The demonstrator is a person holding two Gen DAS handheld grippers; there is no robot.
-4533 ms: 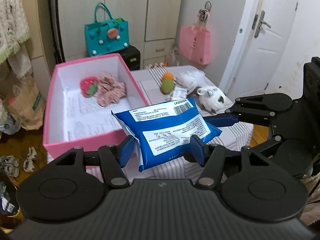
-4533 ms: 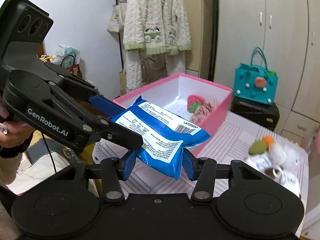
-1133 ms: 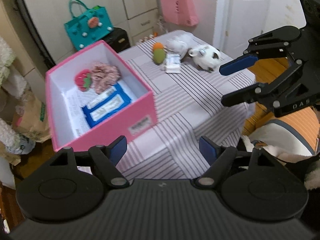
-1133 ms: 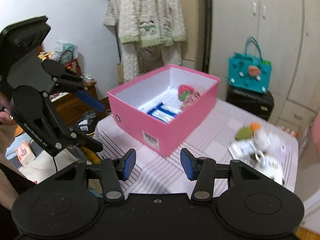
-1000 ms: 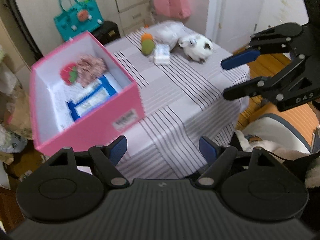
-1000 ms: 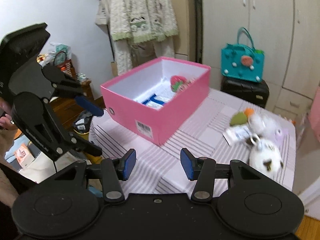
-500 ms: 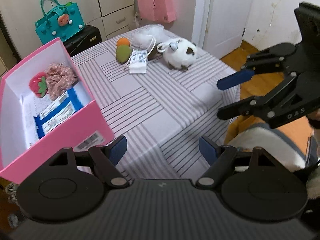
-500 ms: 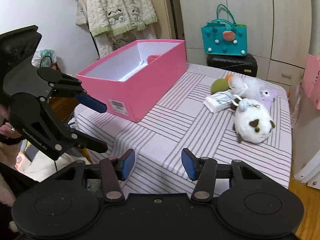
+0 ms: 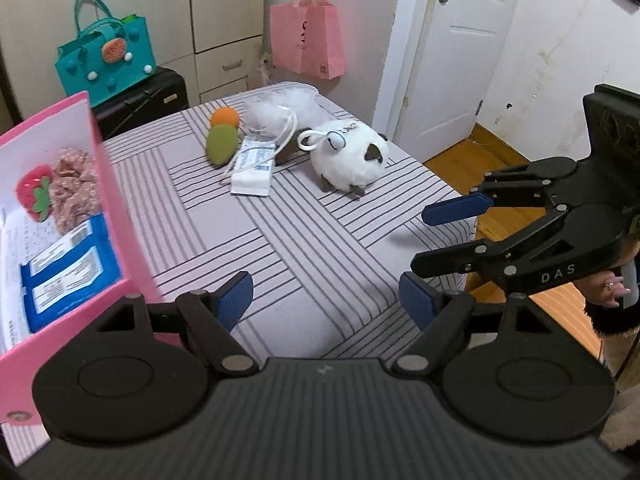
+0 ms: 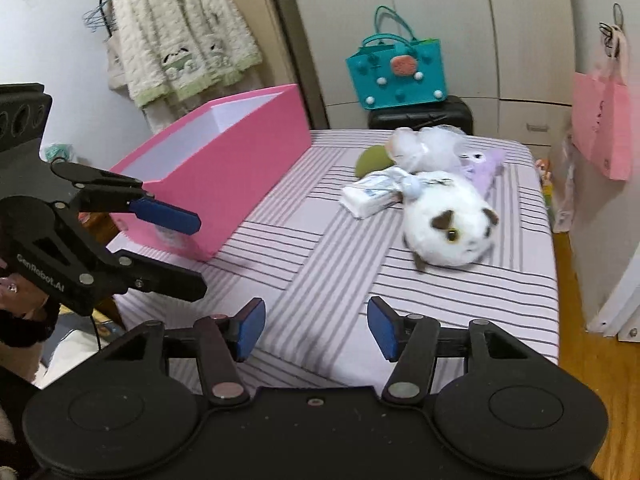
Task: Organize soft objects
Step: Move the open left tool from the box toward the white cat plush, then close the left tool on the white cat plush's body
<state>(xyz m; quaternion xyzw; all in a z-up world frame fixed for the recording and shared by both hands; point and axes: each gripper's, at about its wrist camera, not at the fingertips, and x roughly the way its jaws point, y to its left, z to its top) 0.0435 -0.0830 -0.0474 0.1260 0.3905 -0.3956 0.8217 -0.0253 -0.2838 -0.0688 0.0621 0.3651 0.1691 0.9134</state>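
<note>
- Blue wipes pack (image 9: 68,268), earlier clamped by both tools, now lies in pink box (image 9: 116,216) beside strawberry plush (image 9: 34,196) and scrunchie (image 9: 76,188).
- Left gripper (image 9: 326,300): jaws apart, empty. Right gripper (image 10: 316,330): jaws opening, nothing between.
- Left outside box: white plush (image 10: 450,226), tissue packet (image 9: 254,164), green-orange toy (image 9: 222,138), white pouch (image 9: 276,112) clustered on striped table (image 9: 304,240).
</note>
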